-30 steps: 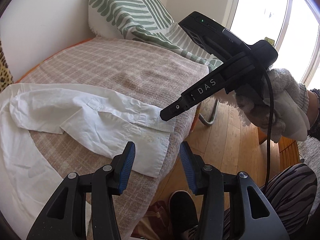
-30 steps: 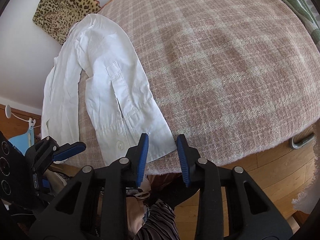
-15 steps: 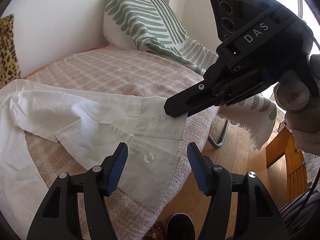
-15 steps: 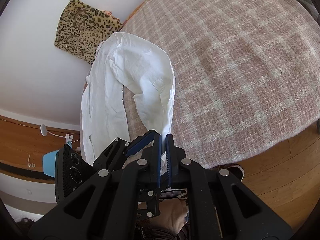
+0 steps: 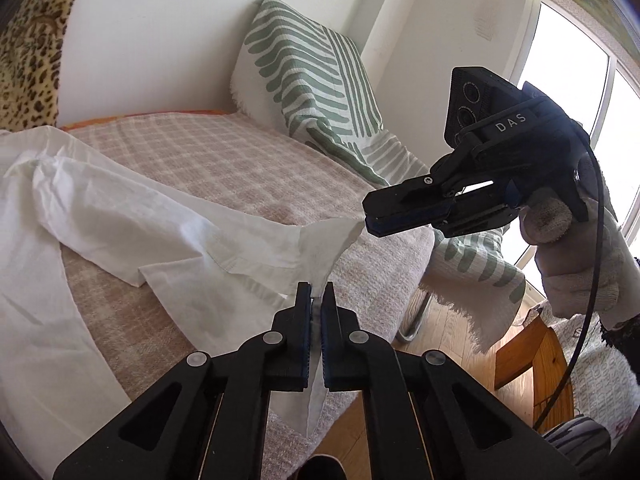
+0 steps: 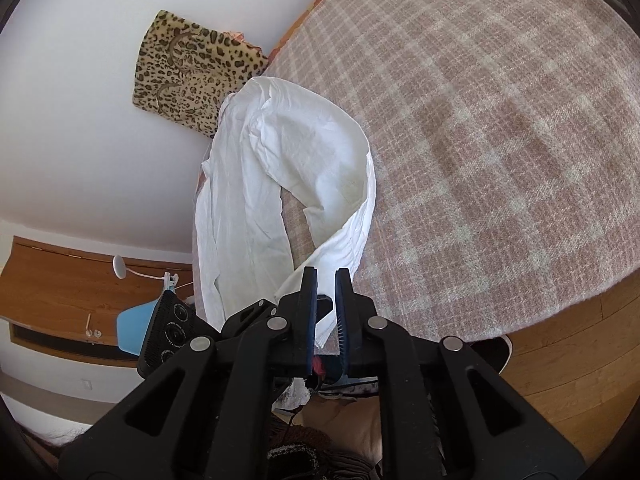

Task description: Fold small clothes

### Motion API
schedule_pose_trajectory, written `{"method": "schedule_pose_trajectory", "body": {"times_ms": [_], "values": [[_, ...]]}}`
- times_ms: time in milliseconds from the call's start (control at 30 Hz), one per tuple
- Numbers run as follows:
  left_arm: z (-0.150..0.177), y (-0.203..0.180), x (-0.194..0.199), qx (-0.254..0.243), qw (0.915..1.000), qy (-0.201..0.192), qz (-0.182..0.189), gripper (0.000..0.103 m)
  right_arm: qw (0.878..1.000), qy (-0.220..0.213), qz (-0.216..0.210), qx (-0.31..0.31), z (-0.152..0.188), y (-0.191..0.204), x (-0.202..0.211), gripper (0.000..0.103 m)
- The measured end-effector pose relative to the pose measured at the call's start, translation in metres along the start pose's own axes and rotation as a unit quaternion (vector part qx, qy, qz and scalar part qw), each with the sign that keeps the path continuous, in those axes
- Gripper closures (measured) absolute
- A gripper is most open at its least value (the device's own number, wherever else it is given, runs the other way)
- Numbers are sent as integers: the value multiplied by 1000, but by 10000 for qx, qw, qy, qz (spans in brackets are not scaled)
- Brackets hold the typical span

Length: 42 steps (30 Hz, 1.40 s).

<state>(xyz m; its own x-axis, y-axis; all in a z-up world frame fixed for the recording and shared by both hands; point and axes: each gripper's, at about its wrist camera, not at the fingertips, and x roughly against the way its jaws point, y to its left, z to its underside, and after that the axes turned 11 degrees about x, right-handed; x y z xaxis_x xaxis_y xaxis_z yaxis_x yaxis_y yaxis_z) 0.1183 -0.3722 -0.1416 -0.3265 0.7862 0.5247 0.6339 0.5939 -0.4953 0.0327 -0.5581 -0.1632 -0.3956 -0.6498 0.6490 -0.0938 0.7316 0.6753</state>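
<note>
A small white shirt (image 5: 120, 216) lies on the pink plaid bed cover (image 5: 248, 168), its body to the left. My left gripper (image 5: 316, 292) is shut on the shirt's near edge at the bed's front corner. My right gripper (image 5: 366, 216) is shut on the neighbouring corner of the same edge, lifted slightly above the bed. In the right wrist view the right gripper (image 6: 326, 280) holds the white shirt (image 6: 292, 168), which runs away toward the wall; the left gripper's camera body (image 6: 172, 328) shows low on the left.
A green striped cushion and throw (image 5: 320, 80) lie at the back right of the bed. A leopard-print cushion (image 6: 192, 68) leans on the wall. Wooden floor (image 6: 560, 352) and a wooden stool (image 5: 528, 356) lie beyond the bed edge.
My left gripper has closed on the shirt's near edge. My right gripper, shut on the shirt half a second ago, has lifted its corner. The shirt's end has been pulled up and narrower.
</note>
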Motion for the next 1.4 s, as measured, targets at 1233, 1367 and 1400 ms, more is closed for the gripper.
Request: {"method": "schedule_pose_trajectory", "body": {"times_ms": [1233, 1367, 1400], "values": [[17, 67, 113, 1312, 9860, -999, -250, 100, 9347, 1040, 2501, 2300, -291, 151, -295, 101], [27, 70, 118, 1635, 9801, -1061, -381, 100, 9258, 919, 2630, 2555, -300, 188, -295, 101], [30, 72, 119, 1742, 9779, -1076, -424, 100, 9252, 928, 2621, 2584, -301, 196, -297, 101]]}}
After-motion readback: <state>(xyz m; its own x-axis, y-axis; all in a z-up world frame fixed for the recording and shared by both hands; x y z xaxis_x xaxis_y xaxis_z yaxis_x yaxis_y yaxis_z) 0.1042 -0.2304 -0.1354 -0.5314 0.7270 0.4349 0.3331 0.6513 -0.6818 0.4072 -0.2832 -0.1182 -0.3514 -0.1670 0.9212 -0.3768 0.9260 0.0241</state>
